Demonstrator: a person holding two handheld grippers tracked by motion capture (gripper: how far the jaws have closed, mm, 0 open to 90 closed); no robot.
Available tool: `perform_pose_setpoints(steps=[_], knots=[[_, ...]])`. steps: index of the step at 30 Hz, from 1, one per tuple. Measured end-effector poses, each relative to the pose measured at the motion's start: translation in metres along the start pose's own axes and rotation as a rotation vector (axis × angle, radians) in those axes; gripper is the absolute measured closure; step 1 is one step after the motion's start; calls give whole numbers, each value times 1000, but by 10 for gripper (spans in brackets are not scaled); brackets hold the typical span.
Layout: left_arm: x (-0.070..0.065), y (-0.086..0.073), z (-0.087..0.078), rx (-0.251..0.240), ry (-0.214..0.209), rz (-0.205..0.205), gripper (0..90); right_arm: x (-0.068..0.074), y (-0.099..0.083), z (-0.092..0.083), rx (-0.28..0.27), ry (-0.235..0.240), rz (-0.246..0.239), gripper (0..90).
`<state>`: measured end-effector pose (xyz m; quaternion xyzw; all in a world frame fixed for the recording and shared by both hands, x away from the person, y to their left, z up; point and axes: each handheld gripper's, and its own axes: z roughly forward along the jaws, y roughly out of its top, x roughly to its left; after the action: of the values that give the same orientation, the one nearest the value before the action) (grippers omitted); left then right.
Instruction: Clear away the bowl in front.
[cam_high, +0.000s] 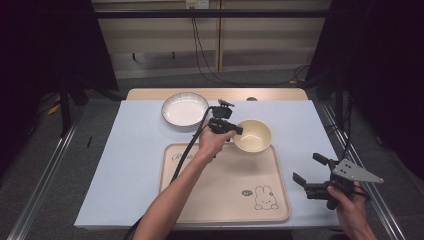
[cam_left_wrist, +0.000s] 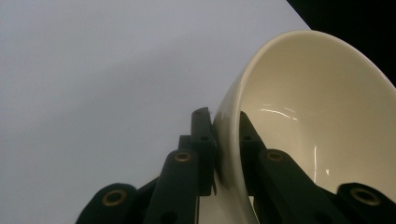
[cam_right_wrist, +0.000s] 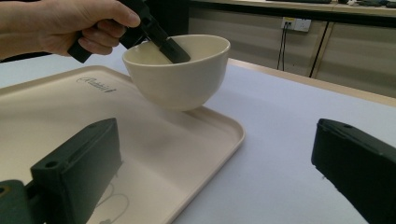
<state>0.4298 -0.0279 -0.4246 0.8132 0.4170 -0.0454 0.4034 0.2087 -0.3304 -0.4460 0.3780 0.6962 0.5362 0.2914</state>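
The left tool (cam_high: 231, 128) is clamped on the near rim of the cream bowl (cam_high: 253, 135), holding it lifted above the tray's (cam_high: 220, 200) far right corner; the right tool (cam_high: 314, 174), jaws apart, hovers off the tray's right edge over the desk (cam_high: 130, 150)

The high view looks forward and down over the whole counter (cam_high: 125, 150). The left gripper view sits very close along its jaws, against the cream bowl's (cam_left_wrist: 308, 116) rim. The right gripper view looks low across the tray (cam_right_wrist: 56, 112) from farther off, sharing that bowl.
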Motion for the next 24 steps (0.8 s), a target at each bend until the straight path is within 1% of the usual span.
perform_pose_setpoints(steps=[1, 3, 4, 6, 7, 8, 9, 10, 11, 13, 17, 20, 22, 24], knots=[[-1, 0, 2, 5, -5, -3, 826, 0, 0, 0, 1, 1, 2, 11], [-3, 0, 7, 18, -5, 10, 827, 0, 0, 0, 1, 1, 2, 11], [-5, 0, 10, 19, 0, 9, 827, 0, 0, 0, 1, 1, 2, 11], [-7, 0, 15, 38, 13, 31, 826, 0, 0, 0, 1, 1, -2, 11], [-9, 0, 17, 27, 6, 17, 826, 0, 0, 0, 1, 1, -2, 11], [-9, 0, 19, 38, 2, 28, 827, 0, 0, 0, 2, -4, -3, 11], [-10, -1, 22, 27, -4, 11, 827, 0, -1, 1, 4, 3, -6, 11], [-11, -1, 24, 31, -1, 18, 827, 0, -1, 1, 4, 3, -6, 11], [-13, -2, 26, 29, 1, 13, 827, 0, -1, 0, 4, 7, -10, 11], [-12, -3, 29, 52, 6, 31, 826, 1, 0, 0, 5, 4, -1, 11], [-13, -4, 33, 60, 4, 41, 827, 0, 0, 0, 4, 2, -4, 11], [-15, -5, 37, 59, 11, 38, 826, 0, 0, 0, 3, -3, -5, 11], [-14, -6, 40, 64, -3, 35, 827, 0, 0, 0, 2, -1, -6, 11], [-14, -7, 43, 80, 3, 48, 826, 0, 0, 0, 1, 4, 0, 11]])
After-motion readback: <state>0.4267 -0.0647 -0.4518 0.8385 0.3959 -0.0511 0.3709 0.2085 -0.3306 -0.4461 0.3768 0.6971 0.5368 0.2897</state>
